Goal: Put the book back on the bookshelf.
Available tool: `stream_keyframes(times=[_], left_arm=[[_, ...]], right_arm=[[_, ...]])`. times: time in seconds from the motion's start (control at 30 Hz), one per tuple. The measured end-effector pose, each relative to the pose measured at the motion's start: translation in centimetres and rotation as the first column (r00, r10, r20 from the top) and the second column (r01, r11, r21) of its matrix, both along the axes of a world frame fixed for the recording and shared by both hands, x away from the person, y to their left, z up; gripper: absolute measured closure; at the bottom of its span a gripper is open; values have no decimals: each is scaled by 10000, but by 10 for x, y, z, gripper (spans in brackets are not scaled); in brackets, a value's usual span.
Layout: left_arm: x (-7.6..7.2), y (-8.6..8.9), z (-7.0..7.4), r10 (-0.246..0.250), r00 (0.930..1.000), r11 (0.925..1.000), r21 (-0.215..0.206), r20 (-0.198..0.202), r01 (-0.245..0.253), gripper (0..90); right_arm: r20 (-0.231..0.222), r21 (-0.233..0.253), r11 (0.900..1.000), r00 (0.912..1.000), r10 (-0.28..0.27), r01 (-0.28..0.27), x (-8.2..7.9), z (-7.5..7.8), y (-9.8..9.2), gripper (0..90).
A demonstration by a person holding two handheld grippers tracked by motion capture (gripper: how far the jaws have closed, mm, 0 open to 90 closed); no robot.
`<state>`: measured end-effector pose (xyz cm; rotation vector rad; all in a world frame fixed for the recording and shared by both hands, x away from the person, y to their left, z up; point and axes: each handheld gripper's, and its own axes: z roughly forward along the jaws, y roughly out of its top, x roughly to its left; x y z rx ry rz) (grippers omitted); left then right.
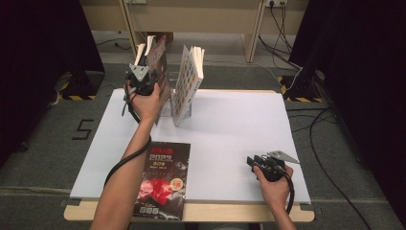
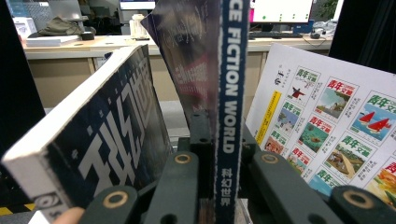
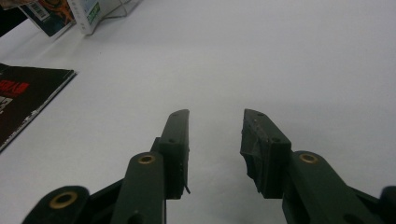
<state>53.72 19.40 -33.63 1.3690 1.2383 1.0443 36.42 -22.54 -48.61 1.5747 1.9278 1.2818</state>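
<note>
The magazine (image 2: pixel 229 93) in hand stands upright on its lower edge at the far left of the desk (image 1: pixel 230 139). Its narrow blue spine faces the left gripper view and reads "SCIENCE FICTION WORLD" in white, partly cut off at the top, with Chinese characters below. Its dark cover bows away to the left above the spine. The left tongs (image 1: pixel 143 82) are clamped on the lower part of this spine, one jaw on each side.

Just to its left, a thicker book (image 2: pixel 107 135) with a dark cover and large pale characters leans outward, white page edges showing. To its right, a white-covered magazine (image 1: pixel 187 84) printed with rows of small coloured pictures tilts away, leaving a wedge of open space between the two. All three stand close together, near the far edge of the desk.

On the near side, a black magazine (image 1: pixel 163 179) with red artwork lies flat, its lower end overhanging the white surface toward the wooden front edge.

The right tongs (image 1: pixel 261 163) rest low over the near right part of the desk, jaws apart with nothing between them. The white surface around them is bare, giving wide open room across the middle and right.
</note>
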Motion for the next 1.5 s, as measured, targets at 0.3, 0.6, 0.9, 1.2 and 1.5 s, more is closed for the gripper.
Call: stream_keyframes(times=[0.3,0.6,0.9,1.2,1.5], left_arm=[[5,-1,-1,85,10000,9999,90,3,-85,837],[7,-2,-3,157,9999,9998,110,22,-157,837],[11,-1,-3,156,9999,9998,89,-53,-155,837],[14,-2,-1,281,9995,9996,86,107,-282,837],[19,-5,-7,338,9994,9992,196,111,-340,837]], right_arm=[[5,-6,10000,10000,4,-4,0,0,-1,623],[25,0,10000,10000,-1,1,0,0,-1,624],[30,-10,10000,10000,7,-7,0,0,-1,625],[9,27,10000,10000,-1,1,0,0,-1,626],[36,33,10000,10000,34,-34,0,0,-1,628]])
